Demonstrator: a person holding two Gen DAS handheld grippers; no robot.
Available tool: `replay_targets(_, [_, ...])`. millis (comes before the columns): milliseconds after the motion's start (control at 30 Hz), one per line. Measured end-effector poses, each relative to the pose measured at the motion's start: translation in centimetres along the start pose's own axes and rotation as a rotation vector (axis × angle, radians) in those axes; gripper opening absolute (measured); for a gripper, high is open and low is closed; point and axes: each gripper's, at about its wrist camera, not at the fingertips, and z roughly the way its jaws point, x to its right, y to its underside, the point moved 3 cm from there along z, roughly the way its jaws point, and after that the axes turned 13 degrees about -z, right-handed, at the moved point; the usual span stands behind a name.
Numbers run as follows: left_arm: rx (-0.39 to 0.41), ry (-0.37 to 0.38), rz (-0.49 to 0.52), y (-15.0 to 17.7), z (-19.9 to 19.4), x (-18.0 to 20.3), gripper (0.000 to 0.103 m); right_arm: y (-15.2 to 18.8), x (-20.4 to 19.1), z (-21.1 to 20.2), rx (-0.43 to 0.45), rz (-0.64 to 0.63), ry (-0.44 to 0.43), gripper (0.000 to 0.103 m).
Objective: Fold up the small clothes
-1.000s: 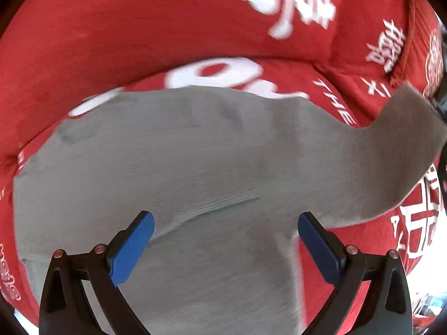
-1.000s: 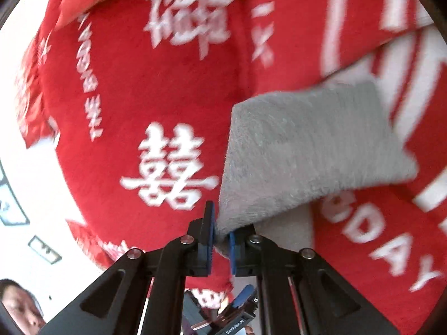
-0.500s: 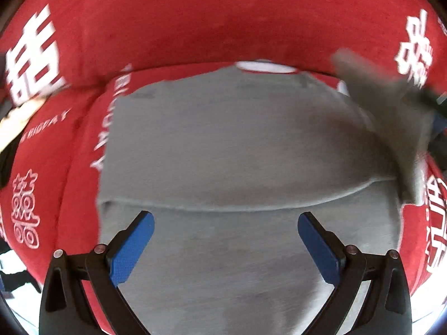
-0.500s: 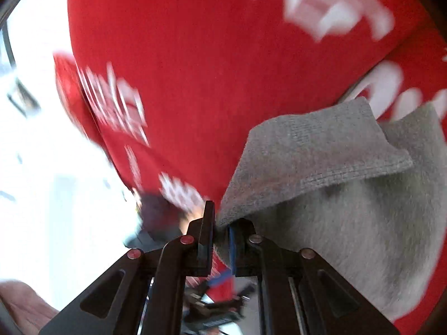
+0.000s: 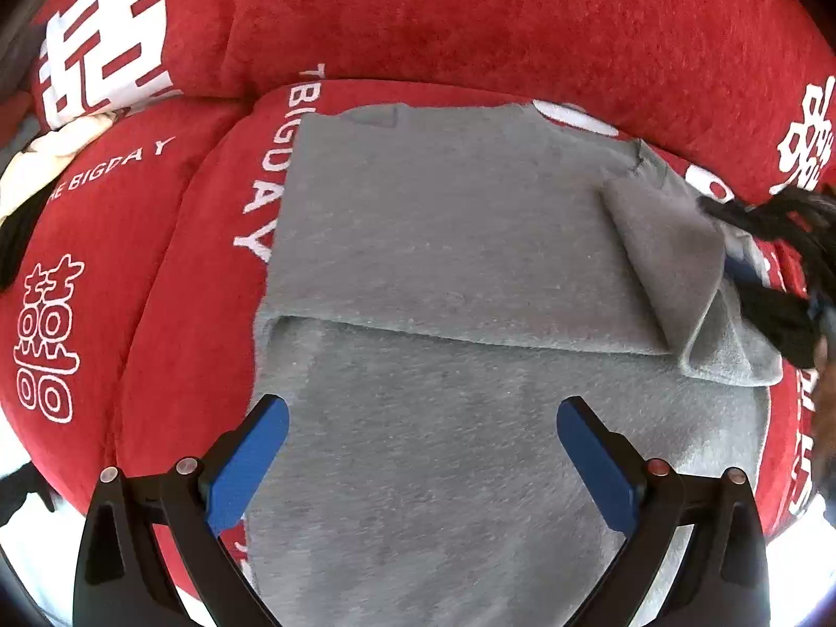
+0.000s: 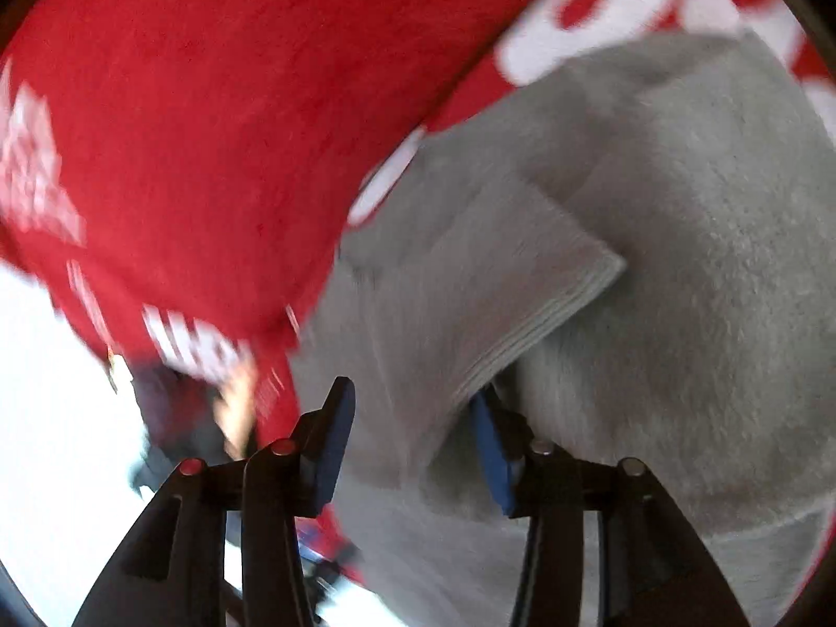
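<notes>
red sofa (image 5: pixel 470 15) with white lettering, carries it all | grey top (image 5: pixel 444 240) flat on the seat cushion, far half folded over near half | left tongs (image 5: pixel 422 449) wide, nothing in them, over its near edge | right tongs (image 6: pixel 413 444) opening, sleeve (image 6: pixel 470 282) between them

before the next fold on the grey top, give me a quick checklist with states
1. Left gripper open, nothing between its fingers: ok.
2. Right gripper jaws opening, folded sleeve between them but not pinched: ok.
3. Sleeve laid over the grey top: ok.
4. Sleeve lying flat: not ok, its edge stands raised near the right gripper.
5. Bottom hem folded up, edge straight: ok.
6. Top fully on the red cushion: cannot tell, the near part is hidden.
</notes>
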Motion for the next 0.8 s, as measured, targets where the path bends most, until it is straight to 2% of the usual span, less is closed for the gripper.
replay_targets(33, [0.001, 0.016, -0.004, -0.1, -0.4, -0.4, 0.103, -0.5, 0.4, 0.4, 0.019, 0.047, -0.024, 0.015])
replay_targets(67, [0.002, 0.025, -0.007, -0.1, -0.5, -0.7, 0.103, -1.0, 0.0, 0.8, 0.036, 0.056, -0.036, 0.008])
replay_targets(100, [0.002, 0.037, -0.012, -0.2, -0.7, -1.2, 0.103, -1.7, -1.1, 1.0, 0.049, 0.028, -0.047, 0.008])
replay_targets(167, [-0.003, 0.042, -0.021, -0.3, -0.7, -2.1, 0.103, -2.1, -5.2, 1.5, 0.071, -0.127, -0.089, 0.008])
replay_targets(233, [-0.014, 0.032, -0.038, -0.5, -0.4, -3.0, 0.103, -1.9, -8.8, 2.8, 0.020, -0.298, -0.092, 0.008])
replay_targets(300, [-0.018, 0.019, -0.061, -0.6, -0.3, -4.0, 0.103, -0.1, -12.4, 6.1, -0.094, -0.490, -0.042, 0.008])
replay_targets(333, [-0.019, 0.016, -0.072, -0.7, -0.3, -4.4, 0.103, 0.7, -13.1, 7.4, -0.133, -0.538, -0.022, 0.011])
replay_targets(400, [-0.020, 0.014, -0.088, -0.7, -0.3, -4.9, 0.103, 3.2, -13.9, 11.1, -0.265, -0.632, 0.043, 0.012])
replay_targets(467, [-0.017, 0.018, -0.093, -0.9, -0.4, -5.1, 0.103, 5.5, -13.0, 14.1, -0.395, -0.709, 0.187, 0.015])
replay_targets(500, [-0.011, 0.029, -0.093, -1.2, -0.6, -5.0, 0.103, 6.4, -12.5, 14.9, -0.433, -0.740, 0.250, 0.015])
replay_targets(567, [-0.005, 0.050, -0.088, -1.9, -0.5, -4.7, 0.103, 7.1, -11.7, 13.7, -0.415, -0.732, 0.231, 0.021])
replay_targets(633, [0.005, 0.072, -0.082, -3.0, -0.4, -3.9, 0.103, 7.2, -10.2, 10.6, -0.370, -0.655, 0.190, 0.054])
replay_targets(667, [0.012, 0.079, -0.078, -3.4, -0.4, -3.4, 0.103, 6.9, -9.3, 8.9, -0.334, -0.611, 0.179, 0.058])
replay_targets(733, [0.038, 0.103, -0.069, -4.9, -0.3, -2.2, 0.103, 6.1, -6.9, 5.0, -0.265, -0.514, 0.174, 0.058])
replay_targets(800, [0.032, 0.131, -0.060, -6.0, 0.4, -0.7, 0.103, 5.1, -3.8, 0.8, -0.184, -0.387, 0.198, 0.058])
